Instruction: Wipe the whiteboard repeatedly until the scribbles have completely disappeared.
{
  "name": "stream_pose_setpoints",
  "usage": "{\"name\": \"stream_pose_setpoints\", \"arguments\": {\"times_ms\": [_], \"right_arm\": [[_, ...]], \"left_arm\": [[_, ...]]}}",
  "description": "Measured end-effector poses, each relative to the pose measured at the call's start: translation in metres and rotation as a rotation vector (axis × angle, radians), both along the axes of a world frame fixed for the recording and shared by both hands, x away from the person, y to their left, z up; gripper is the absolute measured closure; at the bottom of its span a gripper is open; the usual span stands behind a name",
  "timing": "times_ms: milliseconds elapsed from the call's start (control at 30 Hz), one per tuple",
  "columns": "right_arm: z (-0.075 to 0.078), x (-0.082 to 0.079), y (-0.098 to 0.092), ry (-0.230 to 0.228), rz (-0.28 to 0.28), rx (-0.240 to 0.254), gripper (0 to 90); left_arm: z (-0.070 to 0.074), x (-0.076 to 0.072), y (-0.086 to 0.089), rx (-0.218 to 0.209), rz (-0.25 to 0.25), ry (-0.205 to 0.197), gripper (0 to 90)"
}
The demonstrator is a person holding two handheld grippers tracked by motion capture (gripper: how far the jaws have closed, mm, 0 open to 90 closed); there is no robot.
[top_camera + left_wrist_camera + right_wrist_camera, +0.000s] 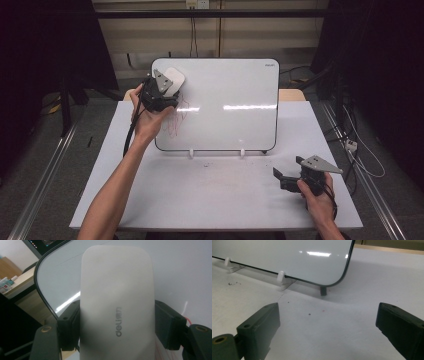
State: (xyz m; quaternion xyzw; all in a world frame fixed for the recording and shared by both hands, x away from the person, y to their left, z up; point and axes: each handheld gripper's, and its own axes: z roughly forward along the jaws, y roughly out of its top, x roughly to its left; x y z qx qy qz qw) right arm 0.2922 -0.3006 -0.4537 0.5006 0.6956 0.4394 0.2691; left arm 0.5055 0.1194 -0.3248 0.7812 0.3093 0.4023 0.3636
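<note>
A whiteboard [230,100] leans upright on small white stands at the back of the table, with red scribbles [179,114] on its left part. My left gripper [167,90] is at the board's upper left corner, shut on a white eraser [174,79]. In the left gripper view the eraser [117,302] sits clamped between both black jaws, flat against the whiteboard [180,270]. My right gripper [281,179] rests low at the table's front right, open and holding nothing. In the right gripper view the right gripper [327,322] has wide-apart jaws that face the whiteboard [287,257] and its bottom right corner.
The white table [210,195] has dark specks in front of the board. White stands [282,280] prop the board's lower edge. Cables [357,150] lie on the floor at the right; a metal rail [40,180] runs along the left.
</note>
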Motion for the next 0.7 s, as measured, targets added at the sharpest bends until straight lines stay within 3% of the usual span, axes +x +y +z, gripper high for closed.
{"name": "stream_pose_setpoints", "arguments": {"times_ms": [567, 700], "right_arm": [[0.0, 0.001, 0.003, 0.003, 0.007, 0.001, 5.5], [-0.001, 0.003, 0.004, 0.004, 0.013, -0.004, 5.6]], "left_arm": [[-0.013, -0.007, -0.004, 0.0, -0.021, -0.003, 31.1], [-0.02, -0.013, -0.009, 0.02, -0.035, -0.008, 31.1]]}}
